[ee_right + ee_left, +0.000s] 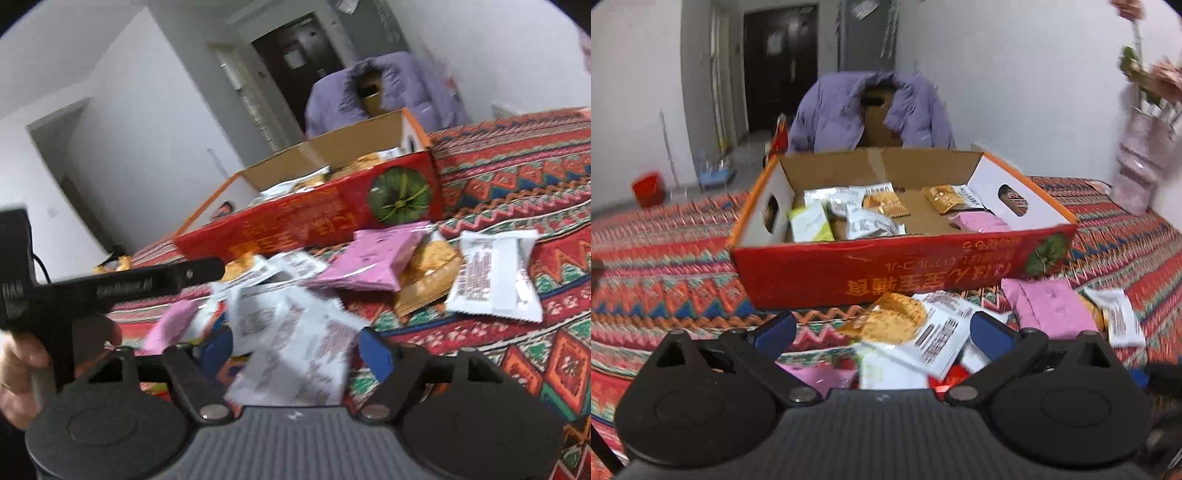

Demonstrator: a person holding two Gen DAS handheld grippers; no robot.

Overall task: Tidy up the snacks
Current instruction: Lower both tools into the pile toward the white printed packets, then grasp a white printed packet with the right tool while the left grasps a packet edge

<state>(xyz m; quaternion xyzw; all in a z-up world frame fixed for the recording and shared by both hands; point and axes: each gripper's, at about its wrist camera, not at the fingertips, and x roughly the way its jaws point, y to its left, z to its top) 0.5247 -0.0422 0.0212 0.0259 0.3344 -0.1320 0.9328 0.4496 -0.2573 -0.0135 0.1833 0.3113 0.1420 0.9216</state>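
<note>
The red cardboard box is sitting on the patterned cloth, already holding several packets – loose snack packets are lying against its near side. The left gripper is hovering with fingers apart over an orange packet. The right gripper is straddling a white packet – whether its fingers are pressing it cannot be told.

You get soft, even indoor light. Motion blur smears the packets beside the red box. Fisheye corners go black.

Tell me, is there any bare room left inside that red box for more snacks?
Yes. In the box, bare cardboard floor lies mid-front, between the silver packets at left and the pink packet at right. The left end is crowded. Outside, the pile fills the cloth before the box; the cloth to its left is bare.
</note>
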